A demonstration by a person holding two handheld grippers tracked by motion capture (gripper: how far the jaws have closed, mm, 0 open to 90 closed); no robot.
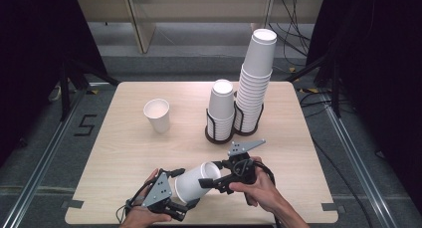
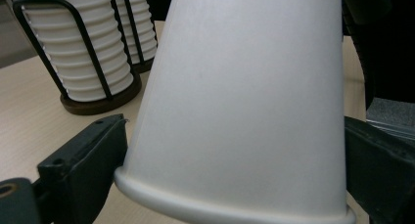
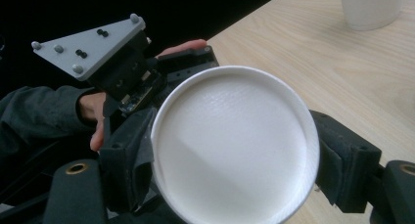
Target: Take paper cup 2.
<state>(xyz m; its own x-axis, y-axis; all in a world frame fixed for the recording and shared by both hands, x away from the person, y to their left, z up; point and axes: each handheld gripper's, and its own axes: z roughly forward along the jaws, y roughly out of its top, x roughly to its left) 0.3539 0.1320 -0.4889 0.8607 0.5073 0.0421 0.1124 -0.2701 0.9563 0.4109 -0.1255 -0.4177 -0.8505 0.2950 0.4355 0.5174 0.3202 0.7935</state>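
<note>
A white paper cup (image 1: 195, 180) hangs on its side above the table's near edge, between both grippers. My right gripper (image 1: 213, 173) is shut on its narrow base end; in the right gripper view the round base (image 3: 235, 145) faces the camera with a black jaw pressed on each side. My left gripper (image 1: 182, 189) stands around the wide mouth end. In the left gripper view the cup wall (image 2: 244, 111) and its rolled lip lie between the two jaws, which stand wide at its sides, so I read them as open.
A single upright paper cup (image 1: 157, 115) stands left of centre on the wooden table (image 1: 129, 153). Two cup stacks in black wire holders, a short one (image 1: 221, 113) and a tall one (image 1: 255, 83), stand at the back right. Beyond the table edges lies dark floor with cables.
</note>
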